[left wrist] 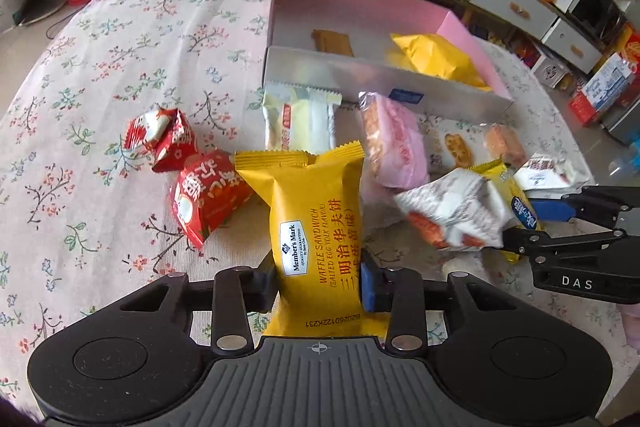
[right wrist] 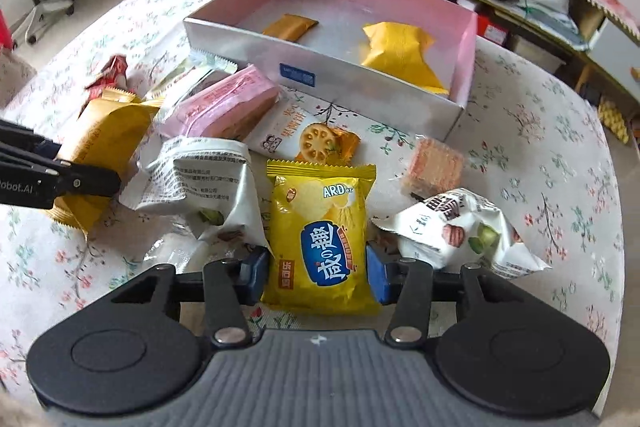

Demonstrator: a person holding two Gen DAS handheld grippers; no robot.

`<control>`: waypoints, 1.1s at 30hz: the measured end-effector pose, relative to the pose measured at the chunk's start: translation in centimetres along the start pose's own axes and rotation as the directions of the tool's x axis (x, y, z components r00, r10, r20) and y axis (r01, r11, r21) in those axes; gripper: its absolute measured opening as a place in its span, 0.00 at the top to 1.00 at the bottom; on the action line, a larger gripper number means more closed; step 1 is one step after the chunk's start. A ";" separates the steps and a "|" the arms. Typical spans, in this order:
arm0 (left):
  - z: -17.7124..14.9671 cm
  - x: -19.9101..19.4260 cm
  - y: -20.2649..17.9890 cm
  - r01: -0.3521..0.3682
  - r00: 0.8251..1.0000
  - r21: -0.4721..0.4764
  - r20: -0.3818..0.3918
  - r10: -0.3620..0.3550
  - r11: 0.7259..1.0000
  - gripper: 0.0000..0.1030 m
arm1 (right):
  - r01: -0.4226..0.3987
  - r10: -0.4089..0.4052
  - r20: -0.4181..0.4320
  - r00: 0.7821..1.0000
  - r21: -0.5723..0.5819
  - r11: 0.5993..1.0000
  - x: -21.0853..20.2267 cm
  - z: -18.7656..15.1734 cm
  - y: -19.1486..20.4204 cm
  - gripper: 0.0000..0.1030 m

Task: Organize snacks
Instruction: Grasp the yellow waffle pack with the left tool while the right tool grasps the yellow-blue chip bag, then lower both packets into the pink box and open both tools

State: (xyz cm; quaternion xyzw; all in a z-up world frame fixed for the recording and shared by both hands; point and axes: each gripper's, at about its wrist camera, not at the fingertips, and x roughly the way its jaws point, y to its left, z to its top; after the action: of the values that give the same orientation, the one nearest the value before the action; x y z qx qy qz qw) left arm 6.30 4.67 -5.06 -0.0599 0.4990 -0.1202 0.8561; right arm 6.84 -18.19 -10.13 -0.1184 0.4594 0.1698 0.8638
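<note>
Now mid-pickup: left gripper [left wrist: 320,285] clamps the orange-yellow foil waffle-sandwich packet [left wrist: 316,223]; right gripper [right wrist: 316,273] pinches the bright yellow plastic cracker packet [right wrist: 322,239]. Both packets lie on the floral-clothed desk [left wrist: 120,75]. Next: lift each into the silver, pink-lined cardboard box [right wrist: 320,63] beyond. Both grippers tilt steeply downward.

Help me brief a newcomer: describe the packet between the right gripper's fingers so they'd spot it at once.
Start at the open pink-lined box on the floral tablecloth. Nearer the camera than the box, among loose snacks, the right gripper clamps a yellow chip packet. Unlike its white neighbours, it bears a blue oval logo.
</note>
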 end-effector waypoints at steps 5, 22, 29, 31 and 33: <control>0.2 -1.5 0.0 0.026 0.999 -0.002 0.032 -0.026 1.000 0.66 | -0.016 0.013 0.043 0.999 0.066 0.998 -1.7 0.1 -0.8 0.56; 3.1 -3.2 0.0 0.091 0.988 -0.054 0.134 -0.083 0.994 0.66 | -0.081 0.035 0.159 0.987 0.290 0.954 -3.0 3.7 -2.0 0.56; 6.6 -1.8 0.8 0.078 0.987 -0.086 0.151 -0.064 0.993 0.66 | -0.094 0.030 0.185 0.982 0.351 0.932 -1.4 5.7 -2.3 0.56; 7.9 -1.2 0.7 0.071 0.986 -0.080 0.157 -0.058 0.994 0.66 | -0.109 0.037 0.199 0.979 0.364 0.925 -1.0 5.9 -2.5 0.56; 9.2 -0.5 0.5 0.069 0.985 -0.075 0.165 -0.056 0.995 0.66 | -0.121 0.040 0.214 0.976 0.385 0.915 -0.4 6.2 -2.7 0.56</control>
State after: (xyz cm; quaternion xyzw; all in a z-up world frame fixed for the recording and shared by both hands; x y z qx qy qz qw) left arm 14.15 5.10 -0.17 -0.1195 0.4297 -0.1217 0.8867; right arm 12.40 -18.49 -6.23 0.0954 0.3990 0.1202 0.9040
